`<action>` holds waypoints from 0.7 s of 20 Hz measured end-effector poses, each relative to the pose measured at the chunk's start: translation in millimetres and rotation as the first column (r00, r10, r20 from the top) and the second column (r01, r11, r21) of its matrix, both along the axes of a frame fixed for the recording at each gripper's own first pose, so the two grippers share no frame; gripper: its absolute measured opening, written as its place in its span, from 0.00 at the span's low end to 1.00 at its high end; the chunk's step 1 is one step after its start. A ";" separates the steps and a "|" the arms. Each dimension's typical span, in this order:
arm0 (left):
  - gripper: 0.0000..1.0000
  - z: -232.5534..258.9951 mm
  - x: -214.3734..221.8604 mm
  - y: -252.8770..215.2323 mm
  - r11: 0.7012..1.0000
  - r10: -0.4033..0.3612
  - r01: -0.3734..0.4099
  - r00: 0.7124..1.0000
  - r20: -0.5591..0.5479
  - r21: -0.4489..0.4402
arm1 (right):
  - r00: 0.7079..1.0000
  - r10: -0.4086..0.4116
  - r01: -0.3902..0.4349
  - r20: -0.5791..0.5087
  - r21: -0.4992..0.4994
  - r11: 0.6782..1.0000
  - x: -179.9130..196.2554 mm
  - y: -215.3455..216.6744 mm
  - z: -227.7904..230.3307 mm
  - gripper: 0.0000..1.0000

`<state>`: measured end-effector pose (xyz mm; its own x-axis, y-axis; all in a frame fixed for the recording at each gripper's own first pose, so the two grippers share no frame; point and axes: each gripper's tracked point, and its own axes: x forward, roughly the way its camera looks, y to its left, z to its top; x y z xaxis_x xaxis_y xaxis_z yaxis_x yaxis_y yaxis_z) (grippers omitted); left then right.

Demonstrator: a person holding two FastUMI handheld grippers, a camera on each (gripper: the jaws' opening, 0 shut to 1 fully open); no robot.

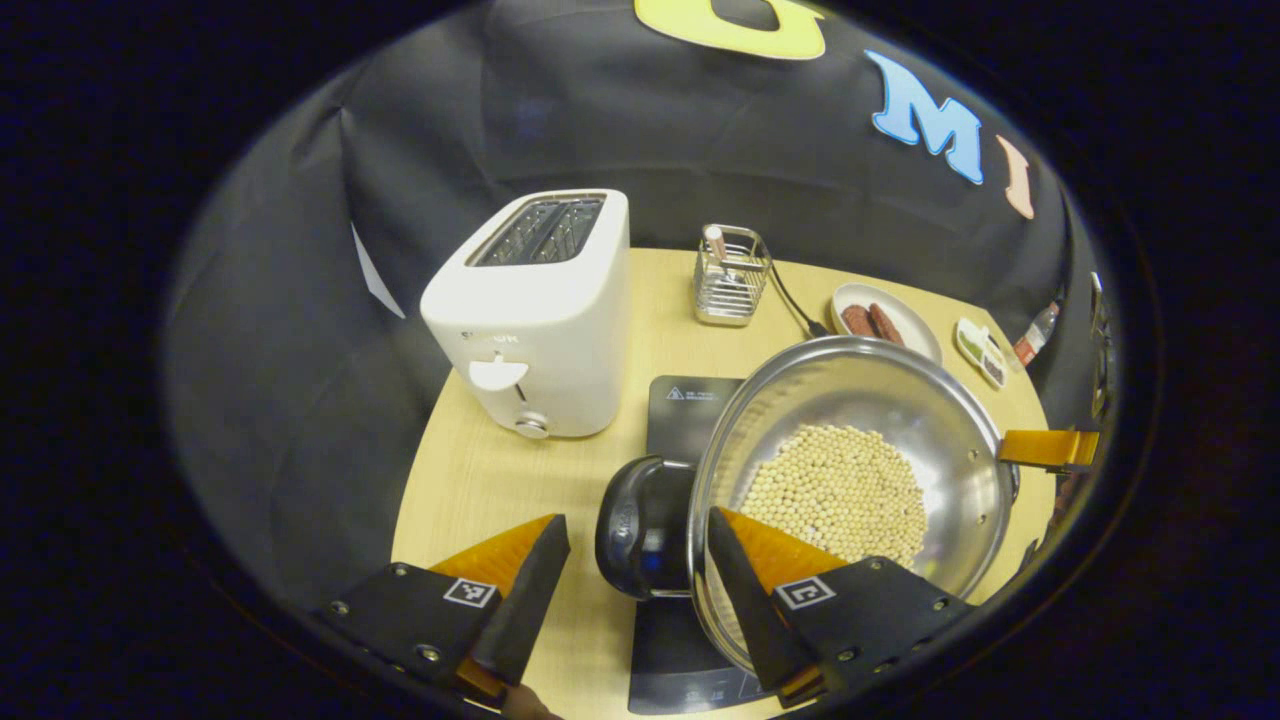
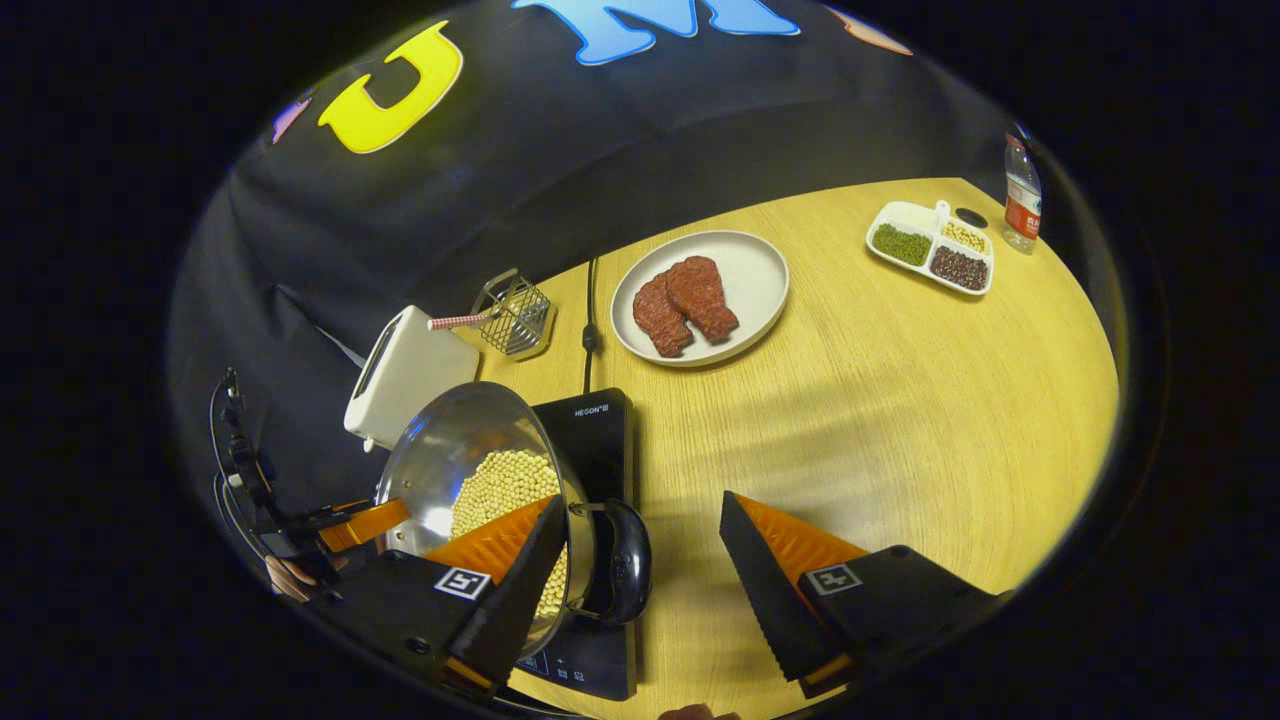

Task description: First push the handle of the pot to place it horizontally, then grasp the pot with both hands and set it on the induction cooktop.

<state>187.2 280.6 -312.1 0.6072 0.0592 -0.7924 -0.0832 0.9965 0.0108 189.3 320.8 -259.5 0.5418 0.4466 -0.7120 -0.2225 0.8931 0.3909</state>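
Left hand-held gripper [image 1: 630,570] wide open, straddling the pot's left handle [image 1: 640,525], nothing gripped. Right hand-held gripper [image 2: 640,560] also wide open, straddling the right handle [image 2: 620,562], no contact. Pot [image 1: 860,440] of beans sits on the induction cooktop [image 1: 690,405], handle axis running gripper to gripper. Likely release or pre-grasp. Farther back on the surface [image 2: 900,400]: toaster [image 1: 530,310], plate [image 2: 700,298].

Overhead light warms my counter [image 2: 900,400]; glare streaks the pot [image 1: 880,400] ahead; edges bend, and the surroundings sink dark.
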 end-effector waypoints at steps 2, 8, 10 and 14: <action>0.86 15.9 -3.5 -4.8 1.000 0.001 -0.001 1.000 0.024 0.007 | 0.999 -0.017 0.018 0.042 -0.031 0.999 -2.6 -20.3 10.8 0.98; 0.85 82.3 -7.5 -26.8 0.997 -0.037 0.027 0.987 0.154 0.067 | 0.984 -0.053 0.063 0.169 -0.057 0.996 -17.9 -73.5 56.1 0.98; 0.85 112.9 -10.1 -44.2 0.996 -0.051 0.034 0.974 0.221 0.084 | 0.974 -0.065 0.081 0.216 -0.067 0.994 -23.1 -93.2 72.7 0.98; 0.85 191.9 -11.7 -110.1 0.999 -0.038 0.041 0.894 0.447 0.004 | 0.932 -0.104 0.136 0.347 -0.070 0.988 -33.2 -134.5 116.6 0.98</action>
<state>175.5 170.5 -120.2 0.8991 0.0240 -0.4370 -0.0382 0.9990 -0.0238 156.2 186.3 -142.9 0.8048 0.3049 -0.5093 -0.2166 0.9497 0.2262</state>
